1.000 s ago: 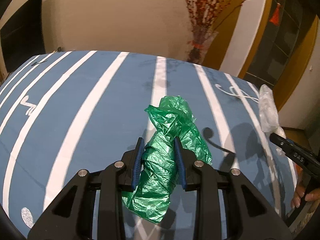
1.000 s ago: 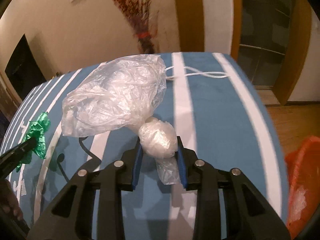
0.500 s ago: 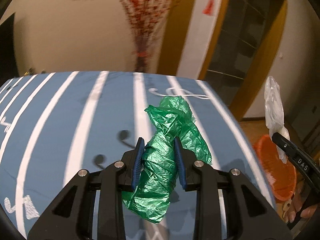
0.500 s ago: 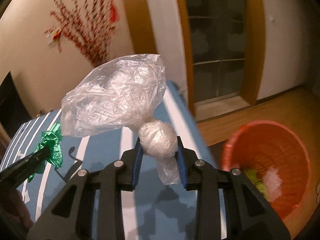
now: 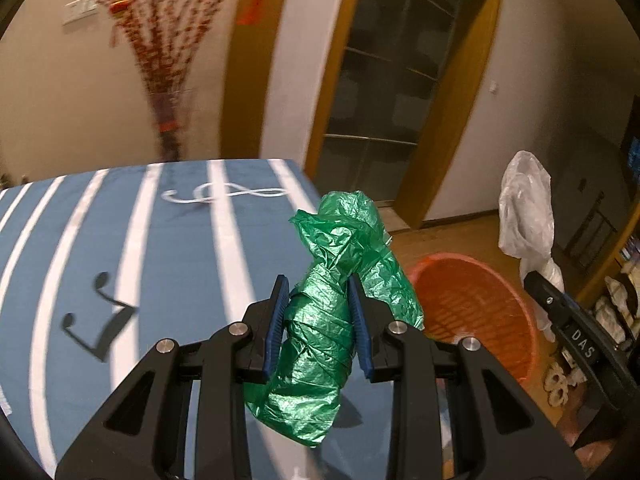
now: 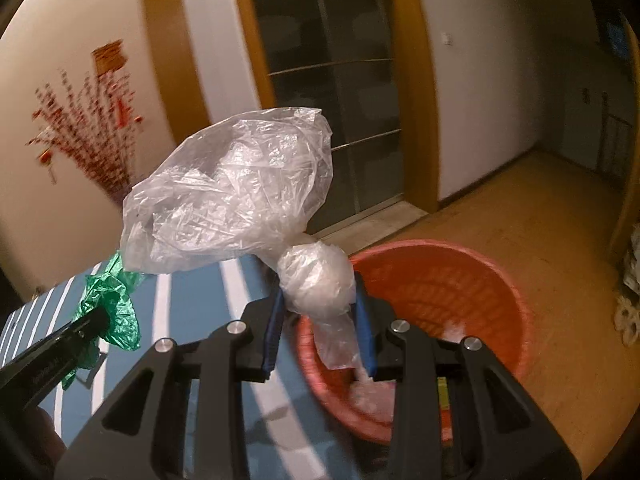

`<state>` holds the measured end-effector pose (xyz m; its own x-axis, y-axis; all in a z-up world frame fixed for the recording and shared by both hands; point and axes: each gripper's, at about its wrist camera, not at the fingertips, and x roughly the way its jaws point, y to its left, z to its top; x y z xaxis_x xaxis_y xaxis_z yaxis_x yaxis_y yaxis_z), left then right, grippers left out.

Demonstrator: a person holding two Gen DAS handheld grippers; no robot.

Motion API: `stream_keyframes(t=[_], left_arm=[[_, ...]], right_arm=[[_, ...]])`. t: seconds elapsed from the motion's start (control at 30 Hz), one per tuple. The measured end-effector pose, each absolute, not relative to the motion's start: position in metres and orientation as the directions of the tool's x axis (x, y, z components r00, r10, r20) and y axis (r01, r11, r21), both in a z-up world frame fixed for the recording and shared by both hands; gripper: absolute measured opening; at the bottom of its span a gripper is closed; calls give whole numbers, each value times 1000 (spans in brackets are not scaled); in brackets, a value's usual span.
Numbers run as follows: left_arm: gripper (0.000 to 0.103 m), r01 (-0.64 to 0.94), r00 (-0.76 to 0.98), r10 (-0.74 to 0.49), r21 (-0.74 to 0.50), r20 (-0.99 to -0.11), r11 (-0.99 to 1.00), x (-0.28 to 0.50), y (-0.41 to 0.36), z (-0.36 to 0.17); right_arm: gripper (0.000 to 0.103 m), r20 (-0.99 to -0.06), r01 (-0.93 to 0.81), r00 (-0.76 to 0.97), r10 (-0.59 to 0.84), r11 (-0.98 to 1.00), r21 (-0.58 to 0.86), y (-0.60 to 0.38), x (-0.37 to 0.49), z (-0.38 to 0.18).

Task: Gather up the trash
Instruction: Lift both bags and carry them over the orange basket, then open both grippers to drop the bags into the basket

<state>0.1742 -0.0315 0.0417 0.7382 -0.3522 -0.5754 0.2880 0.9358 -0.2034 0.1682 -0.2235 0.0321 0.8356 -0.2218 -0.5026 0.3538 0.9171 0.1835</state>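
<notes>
- Left gripper (image 5: 320, 322): both blue finger pads (image 5: 277, 322) are pressed against a twisted green plastic bag (image 5: 332, 312), clamped at its mid-section. The bag's crumpled top projects beyond the fingertips; its lower end hangs below the pads.
- Right gripper (image 6: 320, 322): its blue finger pads (image 6: 365, 328) are clamped on the knotted ball of a clear plastic bag (image 6: 236, 196). The loose, inflated part of the bag billows up and to the left of the knot; a short tail hangs down between the fingers.
- Landmark: orange basket (image 6: 460, 280), a round mesh-walled bin standing on the wooden floor (image 6: 520, 216).
- Clear plastic bag relative to the basket: in the right wrist view, the knot and tail are held above the basket's near-left rim. Some pale trash already lies inside the basket.
- Green plastic bag relative to the basket: held to the left of the basket, over the edge of the blue striped tablecloth (image 5: 80, 248). In the left wrist view the basket (image 5: 480, 300) shows just to the right of the bag.
- Tablecloth relative to the basket: on the table to the basket's left, with white stripes and music-note motifs.
- Behind the basket: a wood-framed glass door (image 6: 320, 60).
- Left of the door: a vase of red branches (image 5: 168, 52) against the wall; the vase is blurred.
</notes>
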Motion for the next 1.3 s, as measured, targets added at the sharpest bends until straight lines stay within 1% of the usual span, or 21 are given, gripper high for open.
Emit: stream_keyframes(t=[0.23,0.67,0.93,1.3], left_arm=[[30,368,703,-429,-226,-567,902,172,-84,42],[30,470,652,-510,-228,-562,853,175,-151,36],[30,499,626,-531,-229,-571,835,176,-174,28],[30,522,593,-544,-231,-594,821,183,-191,17]], right_arm=[[32,-491,425,824,-283,882,205,-261,147,28],[33,-531,514,782,-326,820,253,-314,138,4],[33,-544,531,773,-325,801,276,-327,144,1],[34,-562,519,779,-278,789,329,-347,151,-5]])
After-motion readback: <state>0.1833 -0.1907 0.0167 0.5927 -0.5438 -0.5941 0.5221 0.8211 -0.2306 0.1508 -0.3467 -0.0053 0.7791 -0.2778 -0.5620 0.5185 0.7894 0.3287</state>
